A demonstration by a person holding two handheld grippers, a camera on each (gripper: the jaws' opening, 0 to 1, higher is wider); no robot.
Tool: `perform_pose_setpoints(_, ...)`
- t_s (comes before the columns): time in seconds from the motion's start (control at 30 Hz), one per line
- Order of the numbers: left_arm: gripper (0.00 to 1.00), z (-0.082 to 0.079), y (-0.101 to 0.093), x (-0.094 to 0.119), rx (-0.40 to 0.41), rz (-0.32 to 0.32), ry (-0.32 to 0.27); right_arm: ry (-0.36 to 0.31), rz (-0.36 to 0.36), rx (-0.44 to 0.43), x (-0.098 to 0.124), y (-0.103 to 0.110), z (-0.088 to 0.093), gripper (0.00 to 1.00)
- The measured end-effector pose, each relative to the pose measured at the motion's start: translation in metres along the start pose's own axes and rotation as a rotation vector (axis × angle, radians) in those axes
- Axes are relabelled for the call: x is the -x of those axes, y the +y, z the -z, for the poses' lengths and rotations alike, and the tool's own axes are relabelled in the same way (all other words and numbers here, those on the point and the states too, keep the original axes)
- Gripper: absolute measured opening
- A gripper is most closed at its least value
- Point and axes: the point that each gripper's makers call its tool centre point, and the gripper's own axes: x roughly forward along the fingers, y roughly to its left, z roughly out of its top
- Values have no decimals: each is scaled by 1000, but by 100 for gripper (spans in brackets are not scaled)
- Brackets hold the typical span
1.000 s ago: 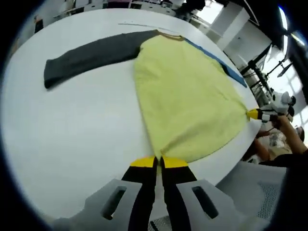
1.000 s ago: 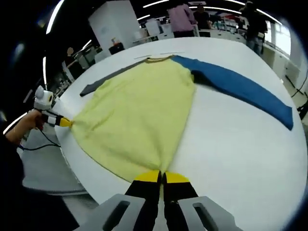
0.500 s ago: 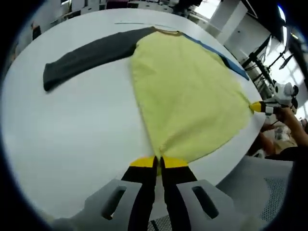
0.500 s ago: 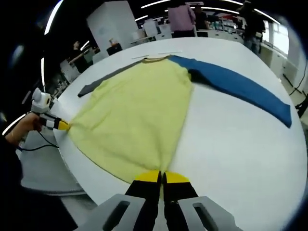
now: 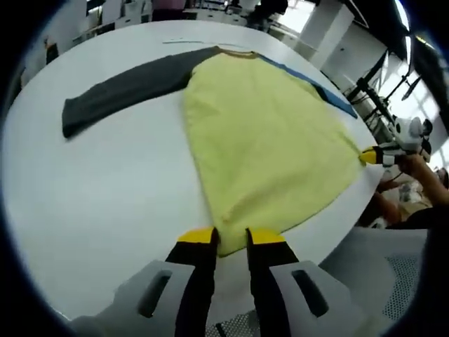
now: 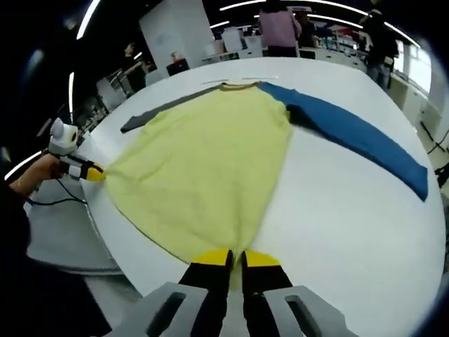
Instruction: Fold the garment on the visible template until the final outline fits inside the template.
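Left gripper view: left tongs (image 5: pixel 229 237) parted, releasing the shirt (image 5: pixel 266 140) hem at six o'clock; right tongs (image 6: pixel 236 258) grip it, keeping it flat.

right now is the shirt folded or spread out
Spread out: the shirt lies flat on the table, grey sleeve and blue sleeve stretched outward.

bare white table (image 5: pixel 105 189) left of garment (image 5: pixel 266 140), open tabletop beyond blue sleeve (image 6: pixel 358 133)
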Motion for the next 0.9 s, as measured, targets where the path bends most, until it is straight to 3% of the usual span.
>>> perform_pose_setpoints(0.1, 23, -5, -4, 1, -37, 11, -40, -25, -3, 11, 1, 1, -4, 18)
perform_pose_setpoints(0.33, 36, -22, -9, 5, -101, 27, -149, -59, -19, 39, 4, 3, -11, 35)
perform_pose_setpoints(0.57, 51, -41, -14, 11, -111, 63, -245, -118, -32, 33, 13, 2, -27, 51)
perform_pose_setpoints(0.7, 58, -50, -18, 15, -151, 65, -294, -164, -20, 40, 19, -5, -39, 70)
perform_pose_setpoints(0.9, 64, -60, -22, 19, -208, 79, -330, -193, 49, 5, 25, -33, -52, 84)
